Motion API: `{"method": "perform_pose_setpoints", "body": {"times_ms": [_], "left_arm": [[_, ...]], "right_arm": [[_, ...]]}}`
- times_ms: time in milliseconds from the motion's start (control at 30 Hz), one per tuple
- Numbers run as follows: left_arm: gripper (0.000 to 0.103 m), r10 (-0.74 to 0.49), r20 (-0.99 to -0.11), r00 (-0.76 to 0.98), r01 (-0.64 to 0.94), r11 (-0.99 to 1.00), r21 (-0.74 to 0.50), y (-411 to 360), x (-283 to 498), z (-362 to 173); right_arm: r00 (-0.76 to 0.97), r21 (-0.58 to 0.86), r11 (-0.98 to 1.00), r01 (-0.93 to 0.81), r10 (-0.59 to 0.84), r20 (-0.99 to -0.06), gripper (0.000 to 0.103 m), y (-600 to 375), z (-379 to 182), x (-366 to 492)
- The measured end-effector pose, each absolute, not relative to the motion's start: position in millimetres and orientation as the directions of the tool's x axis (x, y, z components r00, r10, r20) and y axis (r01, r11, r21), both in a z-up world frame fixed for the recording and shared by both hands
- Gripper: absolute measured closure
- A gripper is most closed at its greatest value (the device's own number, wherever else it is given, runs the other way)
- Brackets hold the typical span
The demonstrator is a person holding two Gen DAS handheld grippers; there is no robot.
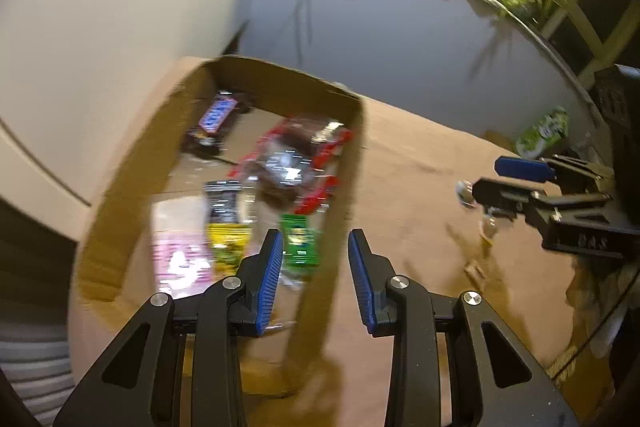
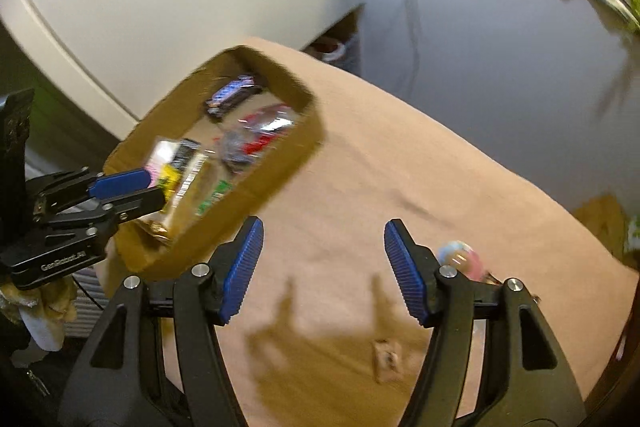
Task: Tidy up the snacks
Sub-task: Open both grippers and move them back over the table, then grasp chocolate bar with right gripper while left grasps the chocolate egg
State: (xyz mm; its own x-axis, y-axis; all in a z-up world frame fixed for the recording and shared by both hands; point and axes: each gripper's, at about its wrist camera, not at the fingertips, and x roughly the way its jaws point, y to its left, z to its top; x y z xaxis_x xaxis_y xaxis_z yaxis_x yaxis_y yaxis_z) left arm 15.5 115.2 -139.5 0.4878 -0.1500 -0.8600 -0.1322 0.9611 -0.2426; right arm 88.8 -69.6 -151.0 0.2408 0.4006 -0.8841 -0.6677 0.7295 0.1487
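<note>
From the left wrist, the left gripper (image 1: pixel 316 259) hangs over the near wall of the cardboard box (image 1: pixel 120 195), jaws a little apart and empty, with wrapped snacks (image 1: pixel 288 155) lying inside. From the right wrist, the right gripper (image 2: pixel 324 267) stands wider open, holding nothing, above the tan cloth (image 2: pixel 400 167) beside the box.

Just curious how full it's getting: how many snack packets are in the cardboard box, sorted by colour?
Dark bar with blue label: 1
Red-and-clear packet: 1
Black-and-yellow packet: 1
Green packet: 1
Pink packet: 1
Total in the cardboard box: 5 that can be made out; the pictures are blurred.
</note>
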Motion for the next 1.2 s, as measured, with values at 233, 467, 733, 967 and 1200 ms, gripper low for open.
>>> {"method": "perform_pose_setpoints", "body": {"times_ms": [233, 467, 733, 967, 1200], "left_arm": [[0.071, -0.22, -0.866, 0.45, -0.033, 0.965, -0.262, 72, 27, -147], [0.071, -0.281, -0.874, 0.397, 0.056, 0.958, -0.283, 30, 39, -154], [0.071, -0.322, -0.875, 0.363, 0.142, 0.947, -0.29, -14, 74, -162], [0.071, -0.327, -0.875, 0.357, 0.194, 0.942, -0.273, -47, 104, -173], [0.071, -0.307, -0.882, 0.358, 0.205, 0.947, -0.247, -63, 124, -192]], "right_arm": [[0.281, 0.109, 0.809, -0.577, 0.322, -0.904, 0.037, -130, -158, 111], [0.298, 0.049, 0.85, -0.524, 0.237, -0.925, 0.037, -181, -172, 128], [0.297, -0.001, 0.864, -0.504, 0.172, -0.939, 0.037, -215, -192, 141], [0.271, -0.024, 0.815, -0.578, 0.164, -0.948, 0.037, -221, -211, 151], [0.242, -0.033, 0.7, -0.713, 0.202, -0.949, 0.037, -205, -217, 150]]}}
